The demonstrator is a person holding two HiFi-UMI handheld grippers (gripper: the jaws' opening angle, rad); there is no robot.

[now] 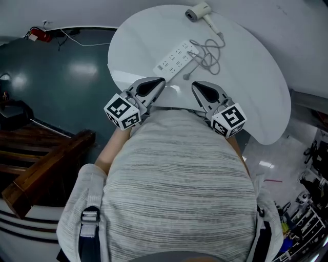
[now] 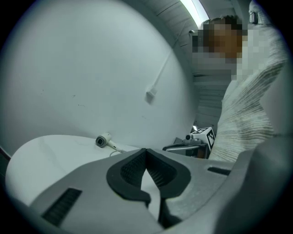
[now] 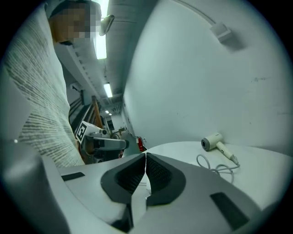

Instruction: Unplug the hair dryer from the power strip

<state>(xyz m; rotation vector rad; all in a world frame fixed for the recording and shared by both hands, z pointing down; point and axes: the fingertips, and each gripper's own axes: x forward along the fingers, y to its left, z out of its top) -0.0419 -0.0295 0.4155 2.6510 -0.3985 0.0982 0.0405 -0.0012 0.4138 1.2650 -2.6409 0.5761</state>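
Observation:
A white hair dryer (image 1: 199, 12) lies at the far side of the round white table (image 1: 256, 87). Its grey cable (image 1: 209, 53) loops toward the white power strip (image 1: 177, 57). The plug (image 1: 186, 77) rests on the tabletop just beside the strip. My left gripper (image 1: 163, 80) and right gripper (image 1: 193, 84) hover at the table's near edge, close to the person's chest, both shut with nothing between the jaws. The left gripper view shows the left gripper (image 2: 146, 150) with the dryer (image 2: 102, 140) far off. In the right gripper view, the right gripper (image 3: 145, 154) has the dryer (image 3: 211, 142) beyond it.
A white wall rises right behind the table. Dark wooden steps (image 1: 46, 164) stand on the green floor at the left, and a red object (image 1: 38, 35) with a cord lies at the far left. Racks with tools (image 1: 307, 204) crowd the lower right.

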